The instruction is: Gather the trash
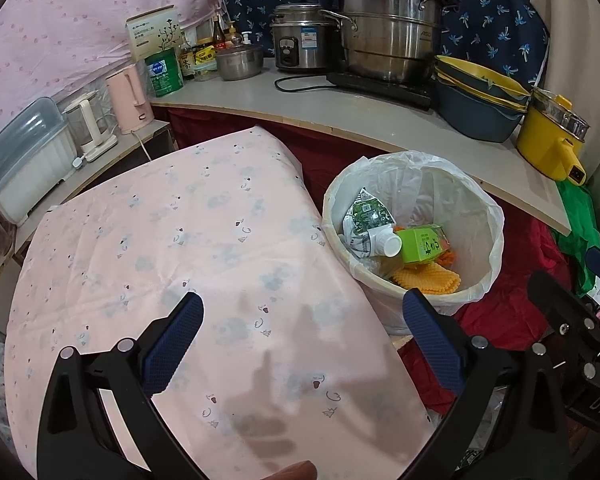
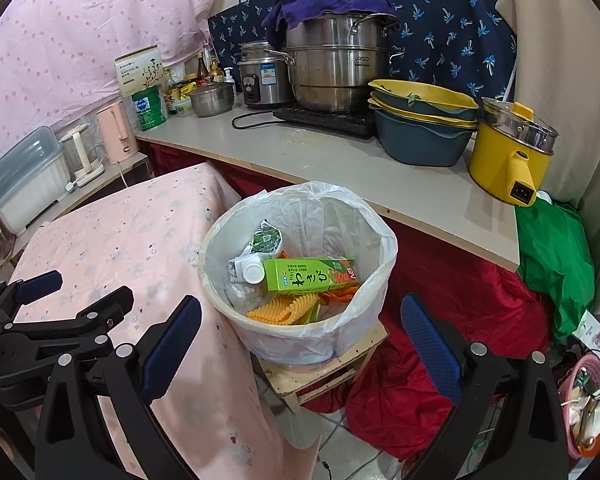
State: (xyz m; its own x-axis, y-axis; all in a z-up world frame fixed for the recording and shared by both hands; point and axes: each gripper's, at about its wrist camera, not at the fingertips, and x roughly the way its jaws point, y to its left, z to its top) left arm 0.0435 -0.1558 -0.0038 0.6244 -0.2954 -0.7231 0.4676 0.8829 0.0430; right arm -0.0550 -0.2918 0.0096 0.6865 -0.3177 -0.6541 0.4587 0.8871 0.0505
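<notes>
Left wrist view
Left gripper (image 1: 302,344): nearest the lens, jaws spread wide with nothing between them, hanging over the pink cloth (image 1: 188,248) beside the bin, which looks like a rest after a drop.
Trash bin (image 1: 488,280): just right of the cloth, white liner folded over its rim so it stays open for drops.
Trash: a green carton (image 1: 424,244), a crumpled wrapper (image 1: 366,212) and a yellow ridged piece (image 1: 428,280) lie inside the bin (so collected, I judge).

Right wrist view
Right gripper (image 2: 300,344): jaws fully apart, empty, poised above the near rim of the bin and aimed down into it.
Stool (image 2: 320,376): under the bin, raising it within easy reach.
Counter (image 2: 300,156): behind the bin, crowded with pots.
</notes>
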